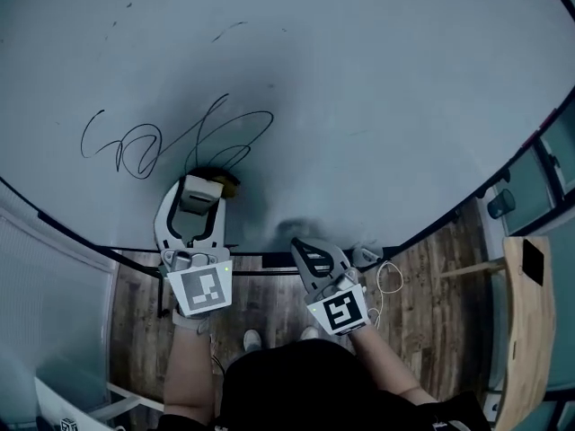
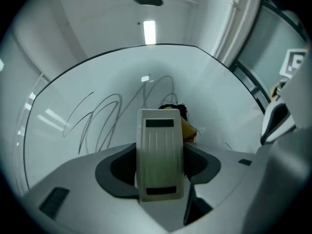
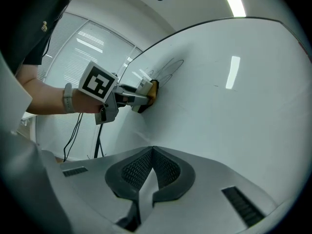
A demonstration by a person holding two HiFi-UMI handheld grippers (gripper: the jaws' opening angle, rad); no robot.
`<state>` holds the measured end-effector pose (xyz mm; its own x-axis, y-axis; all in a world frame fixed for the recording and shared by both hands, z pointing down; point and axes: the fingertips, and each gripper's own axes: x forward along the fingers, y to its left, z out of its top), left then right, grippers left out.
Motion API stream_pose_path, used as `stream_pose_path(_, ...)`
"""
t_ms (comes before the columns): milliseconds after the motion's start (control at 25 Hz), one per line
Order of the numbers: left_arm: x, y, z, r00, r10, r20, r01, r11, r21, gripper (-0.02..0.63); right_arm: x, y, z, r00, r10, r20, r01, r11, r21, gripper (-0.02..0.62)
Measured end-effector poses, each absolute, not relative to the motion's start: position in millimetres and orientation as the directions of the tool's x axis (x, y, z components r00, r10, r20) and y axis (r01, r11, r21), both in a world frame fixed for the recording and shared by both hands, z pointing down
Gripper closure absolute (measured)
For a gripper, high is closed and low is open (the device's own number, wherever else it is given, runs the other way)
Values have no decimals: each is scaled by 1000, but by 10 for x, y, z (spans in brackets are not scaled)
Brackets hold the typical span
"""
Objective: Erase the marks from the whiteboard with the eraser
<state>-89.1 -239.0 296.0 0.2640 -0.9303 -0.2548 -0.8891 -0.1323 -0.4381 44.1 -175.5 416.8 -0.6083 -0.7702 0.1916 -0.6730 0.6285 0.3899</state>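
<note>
The whiteboard [image 1: 377,88] fills the head view and carries looping black scribbles [image 1: 162,142] at left centre. Just below them, my left gripper [image 1: 193,201] is shut on the eraser [image 1: 201,190], whose yellow pad lies against the board. In the left gripper view the eraser's pale ribbed body [image 2: 160,152] stands between the jaws, with the scribbles [image 2: 109,116] just beyond it. My right gripper [image 1: 310,251] hangs near the board's lower edge, shut and holding nothing; its ribbed pads [image 3: 168,168] meet. From the right gripper view, the left gripper [image 3: 127,97] and the eraser [image 3: 152,91] show against the board.
A grey smear [image 1: 260,106] spreads right of the scribbles, and short stray strokes [image 1: 229,30] sit higher up. The board's dark lower frame [image 1: 269,254] runs below both grippers. Wooden floor [image 1: 440,277], a white cable [image 1: 388,281] and a pale wooden panel [image 1: 530,312] lie at right.
</note>
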Motion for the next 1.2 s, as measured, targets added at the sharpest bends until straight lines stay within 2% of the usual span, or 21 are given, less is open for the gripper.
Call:
stream_pose_path(120, -1357, -2430, 2951, 202, -947, -248, -951, -130, -279, 339, 256, -1752, 4161, -631, -751, 196, -649, 649, 396, 569)
stream_pose_path(320, -2268, -2455, 3007, 54, -966, -252, -997, -38, -67, 339, 20, -1740, 4166, -660, -730, 179, -636, 669, 384, 569)
stream_pose_path(440, -2738, -2446, 2957, -22, -965, -260, -995, -4, 100, 339, -89, -1732, 4157, -672, -717, 185, -617, 681, 395, 569)
stream_pose_path(560, -3046, -2427, 2873, -82, -957, -278, -983, 32, 179, 341, -163, -1736, 4164, -679, -711, 180, -612, 685, 396, 569)
stream_pose_path(960, -3142, -2477, 2801, -161, -944, -288, -954, 74, 290, 347, -245, -1730, 4171, -673, -709, 210, -593, 687, 420, 569)
stream_pose_path(1200, -2866, -2489, 2736, -105, -943, -315, -951, 3, 308, 351, -233, -1719, 4206, -671, -712, 207, -603, 686, 408, 569)
